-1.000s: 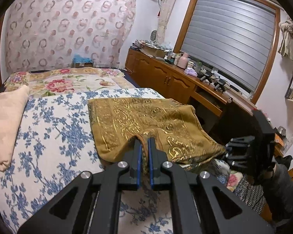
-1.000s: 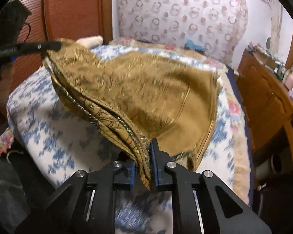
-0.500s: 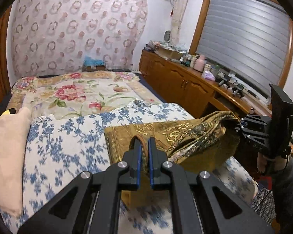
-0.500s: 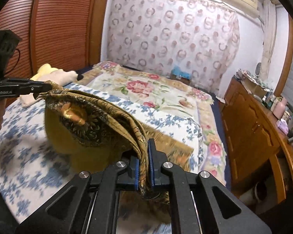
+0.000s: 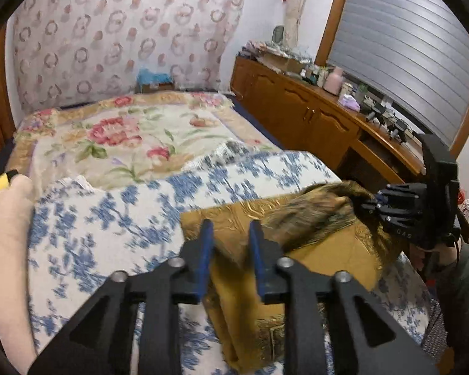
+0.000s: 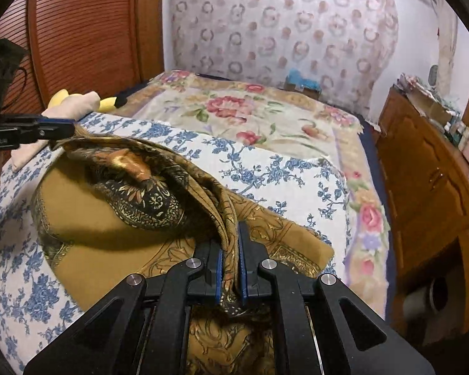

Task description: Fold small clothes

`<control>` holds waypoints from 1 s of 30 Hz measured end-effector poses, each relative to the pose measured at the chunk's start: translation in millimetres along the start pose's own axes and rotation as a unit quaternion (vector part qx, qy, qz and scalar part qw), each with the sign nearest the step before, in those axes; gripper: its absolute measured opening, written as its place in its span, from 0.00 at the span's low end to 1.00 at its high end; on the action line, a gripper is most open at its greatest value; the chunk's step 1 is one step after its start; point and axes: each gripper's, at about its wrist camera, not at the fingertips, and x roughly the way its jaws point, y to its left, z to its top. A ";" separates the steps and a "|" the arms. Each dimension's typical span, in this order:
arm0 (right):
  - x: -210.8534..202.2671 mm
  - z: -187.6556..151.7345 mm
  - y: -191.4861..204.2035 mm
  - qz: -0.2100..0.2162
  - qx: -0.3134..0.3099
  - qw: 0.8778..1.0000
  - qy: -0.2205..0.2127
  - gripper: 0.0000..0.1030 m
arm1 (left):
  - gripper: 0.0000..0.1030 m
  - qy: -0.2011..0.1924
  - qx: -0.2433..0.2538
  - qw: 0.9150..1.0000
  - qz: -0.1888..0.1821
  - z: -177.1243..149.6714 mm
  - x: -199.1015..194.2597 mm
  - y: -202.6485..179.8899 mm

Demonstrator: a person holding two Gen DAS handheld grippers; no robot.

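Observation:
A mustard-gold patterned cloth (image 5: 322, 259) lies doubled over on the blue-flowered sheet (image 5: 109, 225). In the right wrist view the cloth (image 6: 109, 218) has its lifted edge stretched between both grippers above the lower layer. My left gripper (image 5: 231, 228) is opening: its blue pads stand apart, with a fold of the cloth loose between them. My right gripper (image 6: 229, 243) is shut on the cloth's bunched edge. It also shows at the right of the left wrist view as the right gripper (image 5: 375, 203). The left gripper (image 6: 68, 129) shows at the far left of the right wrist view, at the cloth's other corner.
A pink pillow (image 5: 6, 234) lies at the bed's left side. A flowered blanket (image 5: 125, 137) covers the far half of the bed. A wooden sideboard (image 5: 297, 118) with bottles and clutter runs along the right. A wooden wardrobe (image 6: 87, 31) stands at the left.
Both grippers have carried the cloth's lifted edge across the bed over its lower layer. The left jaws, shut on the cloth before, now stand apart. The right stays clamped.

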 end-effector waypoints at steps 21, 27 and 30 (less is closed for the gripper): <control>-38.6 -2.7 -24.3 -0.070 0.069 0.995 -0.014 0.73 | 0.40 0.089 0.010 0.996 0.019 -8.9 65.4 22.4; -17.4 -32.0 -36.7 -0.058 0.111 0.992 0.028 0.74 | 0.41 0.107 0.011 0.994 0.020 -13.5 78.4 24.5; -10.3 -35.7 -46.4 -0.038 0.136 0.990 0.027 0.74 | 0.42 0.106 0.020 0.994 0.026 -12.8 81.2 20.2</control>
